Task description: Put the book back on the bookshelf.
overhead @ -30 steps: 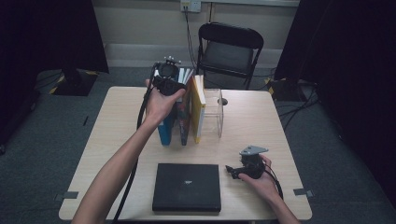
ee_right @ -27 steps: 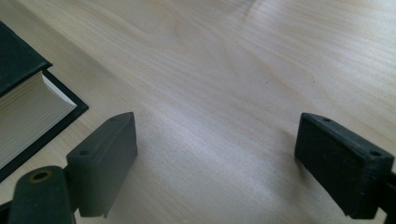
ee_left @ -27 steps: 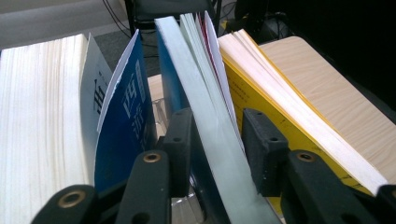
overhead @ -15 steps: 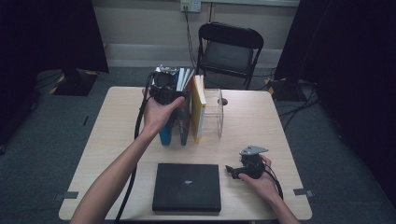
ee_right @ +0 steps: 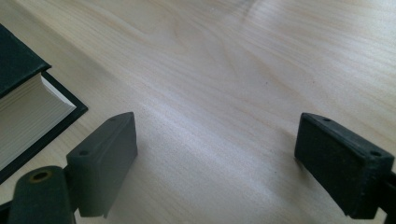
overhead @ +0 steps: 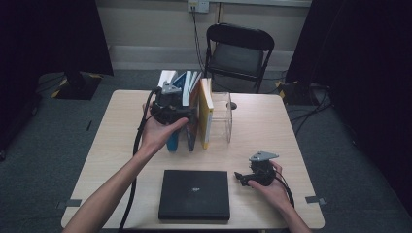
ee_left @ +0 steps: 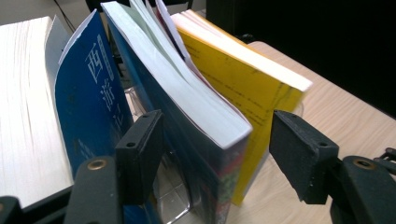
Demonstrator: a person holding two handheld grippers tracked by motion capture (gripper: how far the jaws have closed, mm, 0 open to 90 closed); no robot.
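Left gripper view looks along the left gripper [ee_left: 215,154], whose jaws have just been opening and now stand spread around a thick paperback [ee_left: 187,107] without pressing it, upright in the row of books [overhead: 187,104] on the counter [overhead: 262,126]. Probably a release after shelving; next, back straight out. Right gripper [ee_right: 215,158] rests spread beside the black book [overhead: 194,194]. A clear holder's base is hard to make out.

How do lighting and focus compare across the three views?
High view: dim and soft, black at both edges, table evenly lit. Left gripper view: bright and sharp on the books, black background at upper right. Right gripper view: near jaws blurred, pale glare on the wood, soft shadow beside the left-hand jaw.
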